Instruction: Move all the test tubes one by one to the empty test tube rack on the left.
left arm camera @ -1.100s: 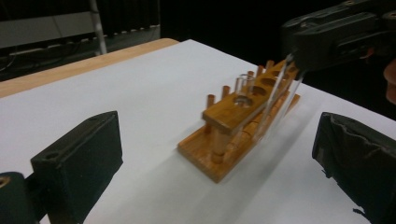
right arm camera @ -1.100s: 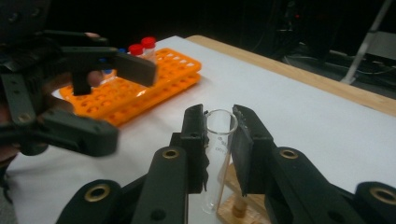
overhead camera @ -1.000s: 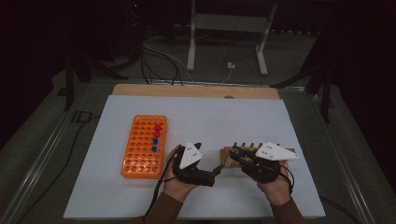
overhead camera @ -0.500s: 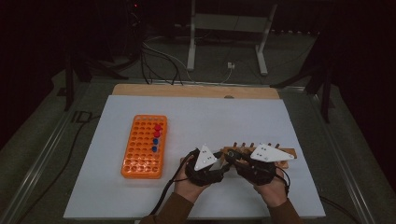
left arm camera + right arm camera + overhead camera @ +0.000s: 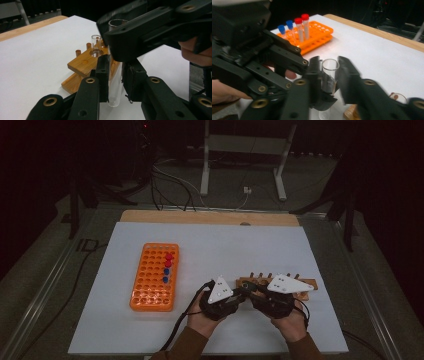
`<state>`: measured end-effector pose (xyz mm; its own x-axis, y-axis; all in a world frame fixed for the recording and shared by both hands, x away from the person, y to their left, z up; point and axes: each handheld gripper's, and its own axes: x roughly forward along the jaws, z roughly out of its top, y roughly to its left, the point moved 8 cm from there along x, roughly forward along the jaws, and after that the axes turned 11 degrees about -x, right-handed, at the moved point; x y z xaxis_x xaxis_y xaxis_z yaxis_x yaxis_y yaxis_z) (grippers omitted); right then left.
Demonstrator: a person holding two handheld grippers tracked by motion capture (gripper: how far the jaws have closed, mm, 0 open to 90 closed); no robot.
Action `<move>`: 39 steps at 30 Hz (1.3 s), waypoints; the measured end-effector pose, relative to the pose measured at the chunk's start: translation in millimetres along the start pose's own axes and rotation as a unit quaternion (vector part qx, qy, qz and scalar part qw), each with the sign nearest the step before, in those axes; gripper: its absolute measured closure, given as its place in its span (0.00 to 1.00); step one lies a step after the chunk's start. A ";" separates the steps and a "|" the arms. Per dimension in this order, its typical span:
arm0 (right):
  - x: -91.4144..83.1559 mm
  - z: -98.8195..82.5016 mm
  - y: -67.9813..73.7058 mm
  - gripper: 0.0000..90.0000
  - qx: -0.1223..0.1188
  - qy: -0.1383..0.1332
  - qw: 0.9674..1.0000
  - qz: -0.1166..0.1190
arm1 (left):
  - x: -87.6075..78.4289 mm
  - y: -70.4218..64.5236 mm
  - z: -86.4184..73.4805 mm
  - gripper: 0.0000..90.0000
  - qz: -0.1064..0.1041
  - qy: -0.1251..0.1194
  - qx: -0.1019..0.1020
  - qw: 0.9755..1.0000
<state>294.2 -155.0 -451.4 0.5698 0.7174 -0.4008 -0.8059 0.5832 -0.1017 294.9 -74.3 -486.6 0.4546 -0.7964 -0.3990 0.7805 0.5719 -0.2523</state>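
Note:
A clear glass test tube [image 5: 115, 92] stands upright between both grippers, just above the white mat. My left gripper [image 5: 116, 62] is shut on its lower half; its jaws have just been closing onto it. My right gripper [image 5: 329, 61] reaches in from the opposite side around the tube's [image 5: 330, 72] open top. Its jaws have just been opening and stand slightly off the glass. In the high view the left gripper [image 5: 235, 295] and right gripper [image 5: 252, 295] meet tip to tip in front of the wooden rack [image 5: 305, 285].
An orange tube rack [image 5: 152, 277] lies to the left with two red-capped tubes [image 5: 169, 259] and two blue-capped ones [image 5: 166, 275]. The wooden rack [image 5: 82, 62] has another bare glass tube [image 5: 96, 41] standing in it. White mat [image 5: 240, 245] stretches behind.
The left hand has moved right until its gripper meets the right gripper's tips by the wooden rack. The right hand has stayed where it was.

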 end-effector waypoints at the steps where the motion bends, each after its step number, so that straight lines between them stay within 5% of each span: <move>1: -0.9 1.0 -1.0 0.65 0.005 -0.005 1.000 0.001 | -0.1 1.1 -0.1 0.84 0.002 -0.001 -0.003 1.000; 6: -5.5 2.7 -12.6 0.37 0.032 -0.019 0.999 -0.018 | -3.2 8.7 -1.2 0.85 0.013 -0.001 -0.015 1.000; 17: -9.6 -3.9 -33.1 0.04 0.054 -0.012 0.996 -0.066 | -19.3 22.1 -3.7 0.85 0.030 -0.006 -0.030 0.999; 27: -15.3 -10.6 -47.8 0.00 0.062 -0.008 0.993 -0.100 | -40.5 36.6 -6.9 0.85 0.047 -0.012 -0.038 0.998; 39: -16.5 -11.6 -50.0 0.00 0.060 -0.008 0.992 -0.109 | -78.1 59.0 -7.1 0.85 0.077 -0.037 -0.044 0.995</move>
<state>323.2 -200.5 -450.2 0.7313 0.5749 -0.3670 -0.6390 0.7656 -0.0740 302.4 23.0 -476.5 0.5994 -0.7083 -0.3729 0.6598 0.7009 -0.2708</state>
